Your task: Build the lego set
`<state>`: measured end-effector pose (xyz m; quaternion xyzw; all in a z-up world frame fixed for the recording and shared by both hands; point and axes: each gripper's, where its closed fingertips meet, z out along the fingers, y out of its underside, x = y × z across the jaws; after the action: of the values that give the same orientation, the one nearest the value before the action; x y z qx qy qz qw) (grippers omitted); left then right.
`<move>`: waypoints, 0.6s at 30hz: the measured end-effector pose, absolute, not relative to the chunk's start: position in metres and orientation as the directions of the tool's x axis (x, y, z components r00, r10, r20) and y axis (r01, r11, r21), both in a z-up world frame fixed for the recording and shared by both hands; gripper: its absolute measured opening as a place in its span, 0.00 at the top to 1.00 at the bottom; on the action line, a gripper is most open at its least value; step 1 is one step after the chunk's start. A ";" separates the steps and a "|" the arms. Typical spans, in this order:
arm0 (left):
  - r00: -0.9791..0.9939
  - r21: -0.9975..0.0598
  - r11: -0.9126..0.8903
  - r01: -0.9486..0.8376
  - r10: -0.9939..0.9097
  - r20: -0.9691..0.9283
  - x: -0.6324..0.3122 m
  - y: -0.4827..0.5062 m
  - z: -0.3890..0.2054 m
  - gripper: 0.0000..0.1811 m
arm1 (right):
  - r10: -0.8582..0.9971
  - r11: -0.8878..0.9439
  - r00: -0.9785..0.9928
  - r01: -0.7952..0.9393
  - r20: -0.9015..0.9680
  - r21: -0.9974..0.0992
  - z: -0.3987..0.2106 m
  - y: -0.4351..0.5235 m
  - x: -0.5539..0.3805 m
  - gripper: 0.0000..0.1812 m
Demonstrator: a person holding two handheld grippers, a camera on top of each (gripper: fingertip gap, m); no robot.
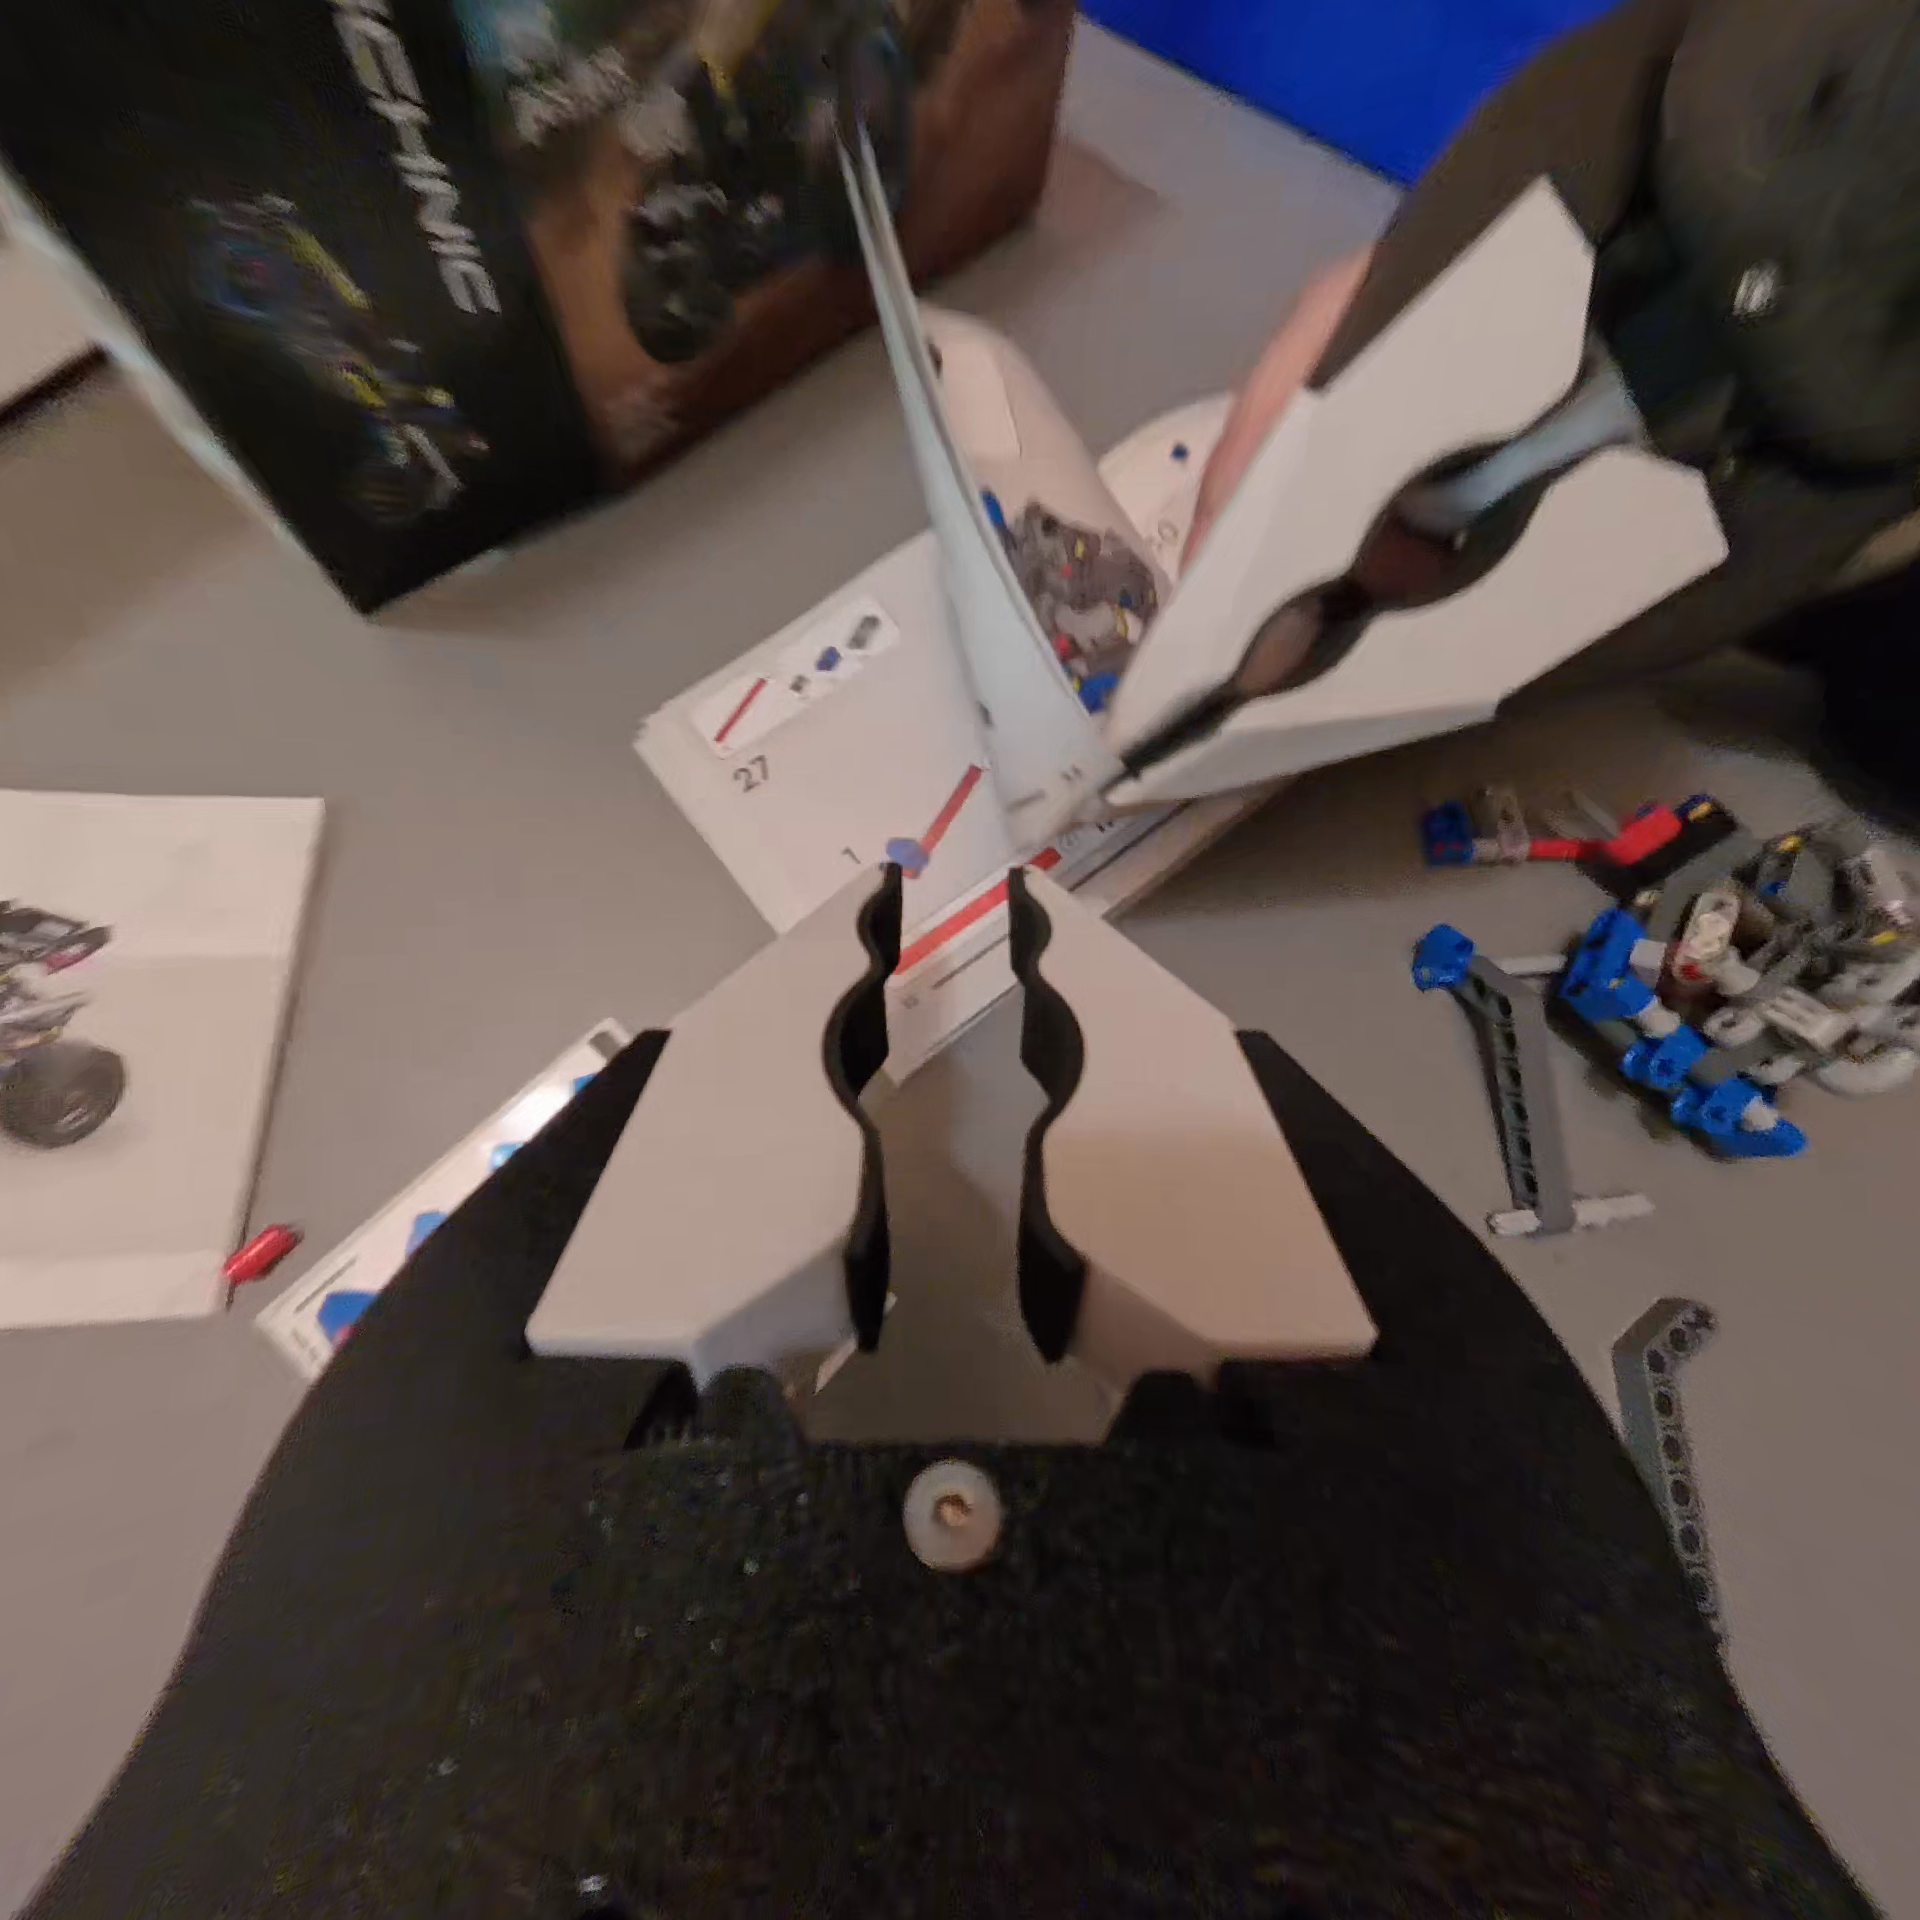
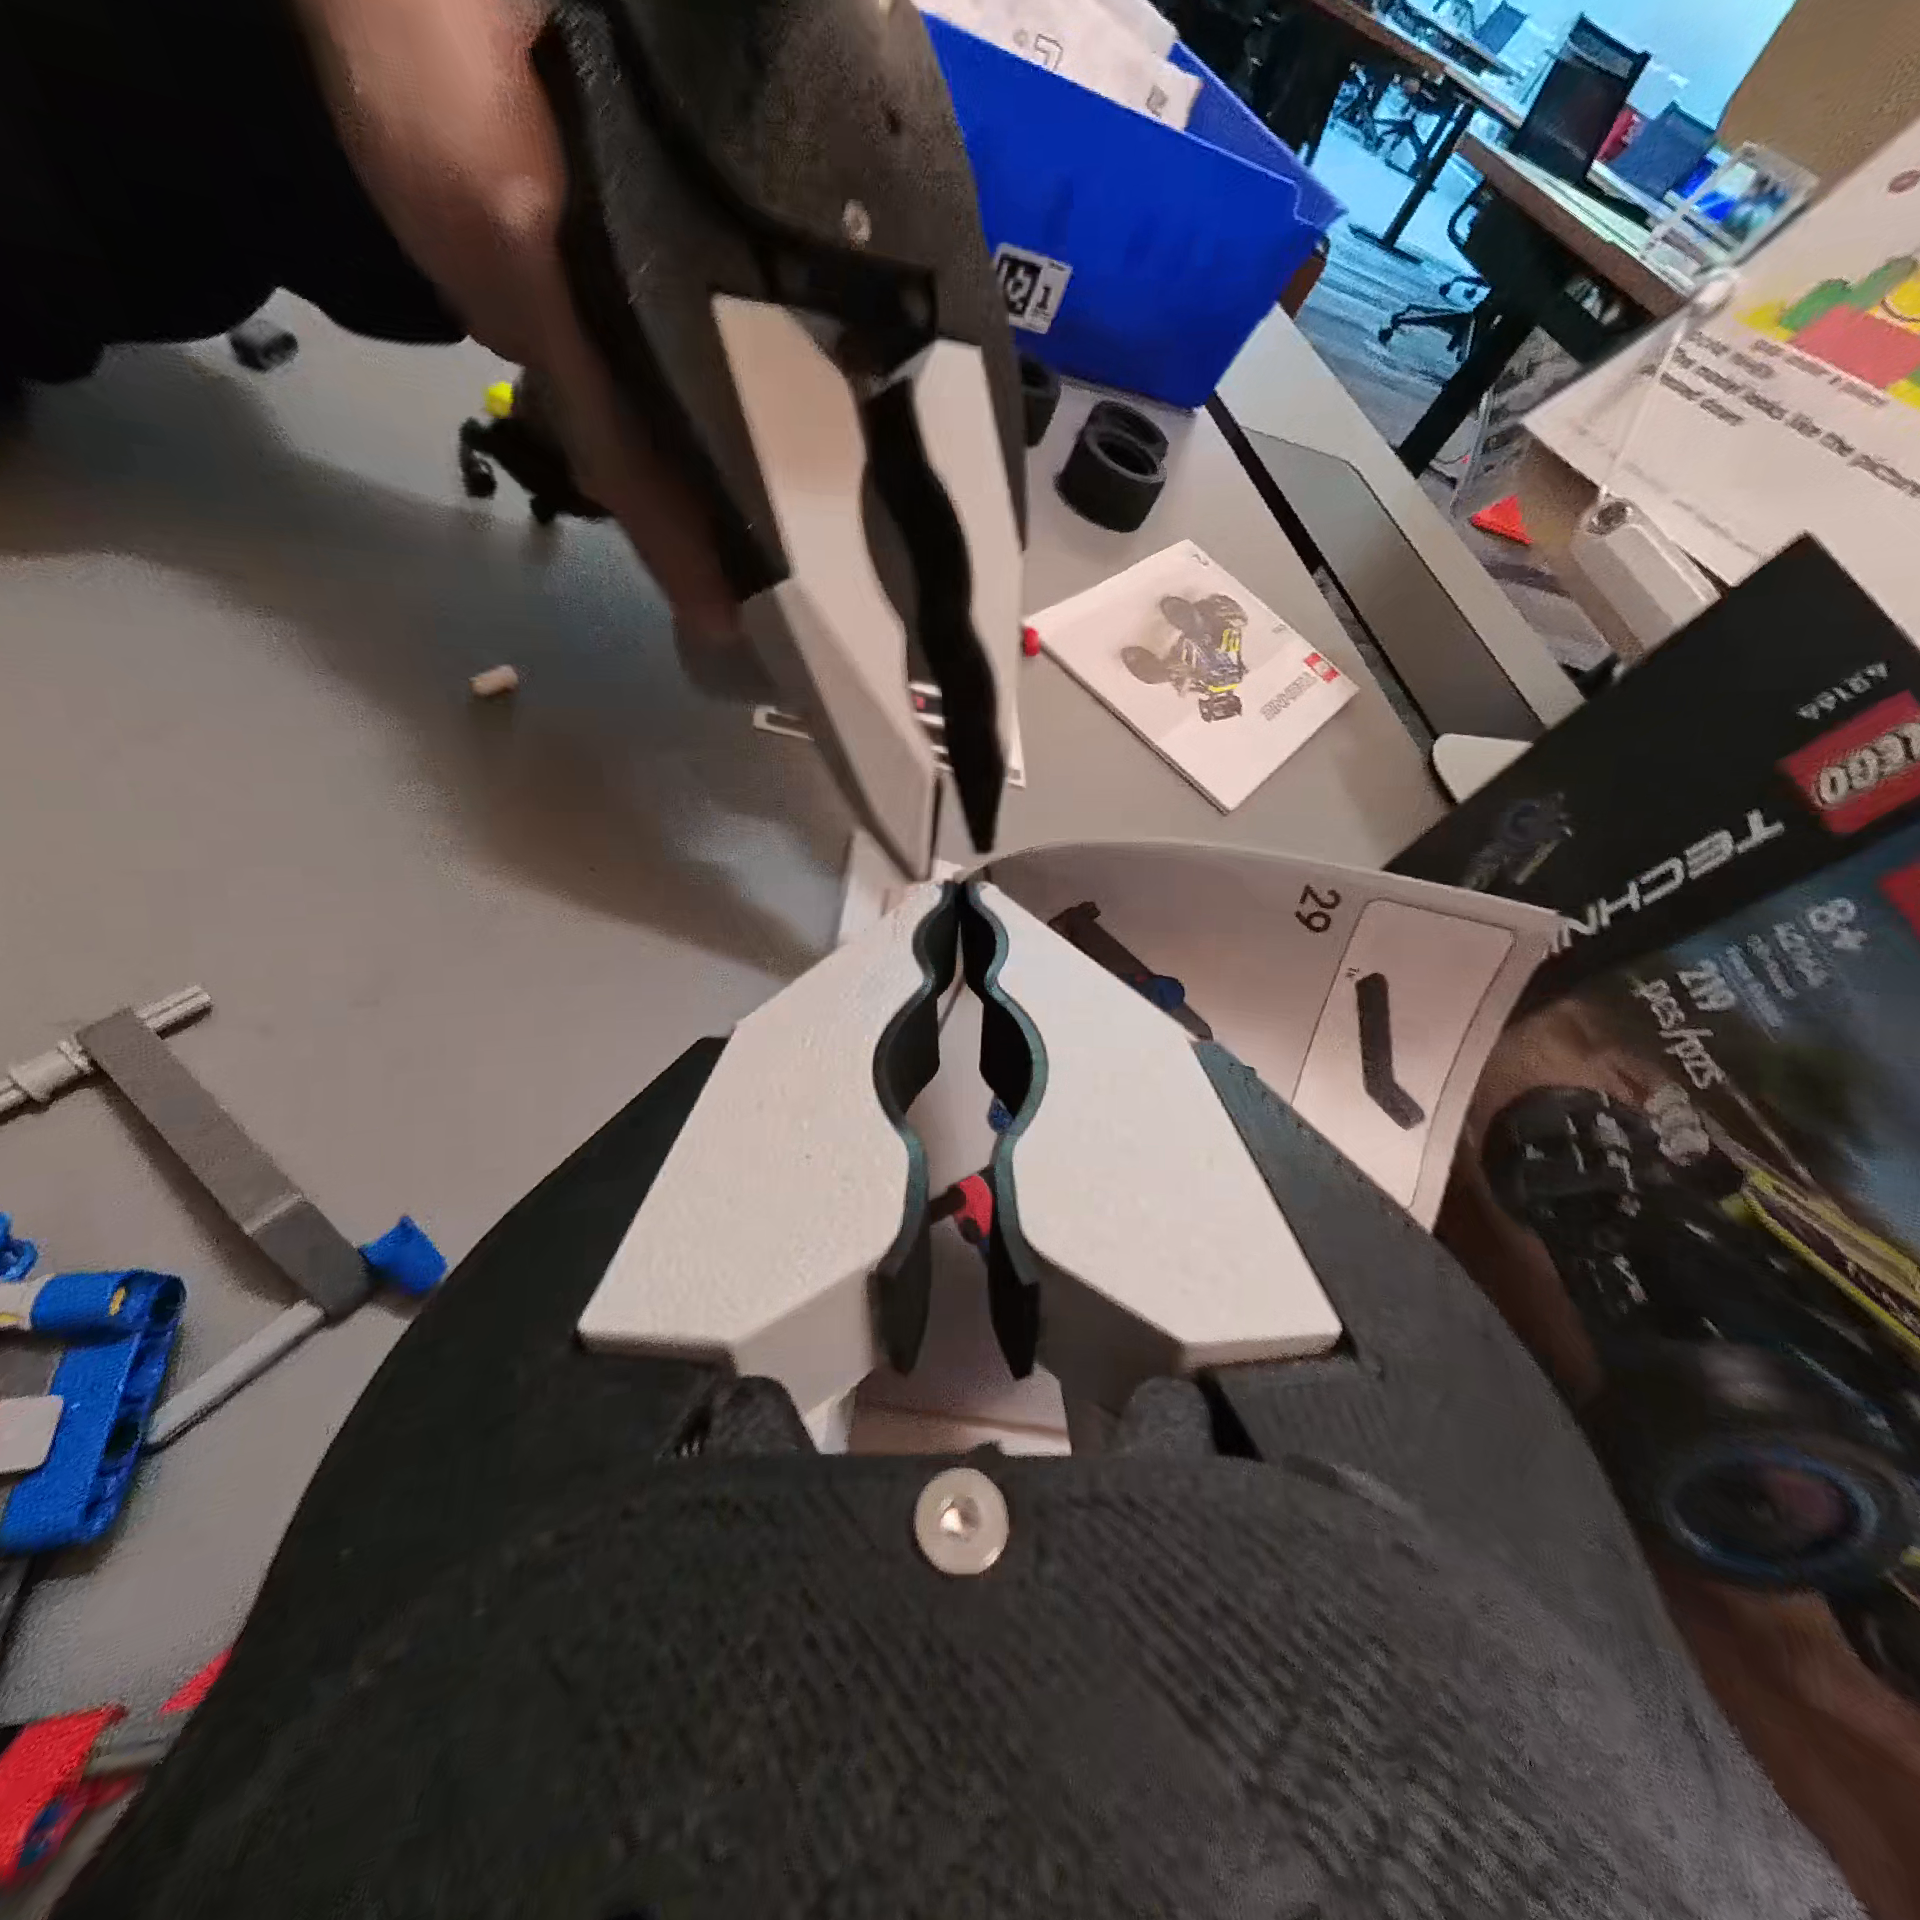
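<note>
We see a grey table [image 1: 499,665] under both of our grippers. Far ahead of the left gripper and to its left stands the big dark set box [image 1: 343,291]. In the right wrist view the same box [image 2: 1714,1091] leans just to the right of the right gripper.

The open instruction booklet [image 1: 831,748] lies flat right in front of the left gripper. Some of its pages [image 1: 966,540] stand up and curl. The right gripper [image 1: 1117,774] reaches in from the upper right, tilted down, and its tips are pinched tight on the bottom corner of those pages. In its own view, the right gripper [image 2: 958,888] has its tips pressed together on the page [image 2: 1247,935], which bends away to the right.

The left gripper [image 1: 951,878] points forward and a bit down, tips just over the flat page. Its jaws stand apart with nothing between them. In the right wrist view the left gripper [image 2: 951,842] hangs down from above, nearly tip to tip with the right one.

A second booklet [image 1: 135,1039] lies to the left of the left gripper. The half-built blue and grey model [image 1: 1714,997] sits on the table to its right. A grey beam [image 1: 1517,1081] lies just beside the model. A small red pin [image 1: 262,1252] rests by the second booklet.
</note>
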<state>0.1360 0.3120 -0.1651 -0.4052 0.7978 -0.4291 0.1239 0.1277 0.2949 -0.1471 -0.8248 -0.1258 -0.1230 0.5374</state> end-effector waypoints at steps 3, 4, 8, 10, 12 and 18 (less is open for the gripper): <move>-0.645 -0.829 0.202 -0.521 -0.729 0.228 0.132 0.320 -0.149 0.87 | 0.093 -0.365 0.937 0.347 0.337 -0.864 -0.147 0.301 0.120 1.00; -0.648 -0.840 0.164 -0.517 -0.717 0.258 0.132 0.321 -0.144 0.86 | 0.096 -0.368 0.937 0.348 0.337 -0.862 -0.149 0.302 0.119 1.00; -0.641 -0.844 -0.001 -0.536 -0.651 0.407 0.134 0.314 -0.133 0.82 | 0.092 -0.356 0.928 0.369 0.361 -0.858 -0.148 0.305 0.116 1.00; -0.633 -0.831 -0.037 -0.555 -0.629 0.451 0.136 0.307 -0.133 0.81 | 0.094 -0.353 0.924 0.378 0.370 -0.856 -0.147 0.306 0.114 1.00; -0.624 -0.823 -0.033 -0.568 -0.635 0.456 0.138 0.302 -0.137 0.82 | 0.101 -0.352 0.916 0.399 0.389 -0.847 -0.147 0.306 0.113 1.00; -0.601 -0.823 -0.009 -0.568 -0.679 0.422 0.142 0.304 -0.143 0.84 | 0.102 -0.366 0.910 0.410 0.401 -0.836 -0.150 0.305 0.114 1.00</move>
<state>0.1420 0.3041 -0.1433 -0.4438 0.7022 -0.5544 0.0502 0.1141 0.3053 -0.1499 -0.8141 -0.1573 -0.1421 0.5407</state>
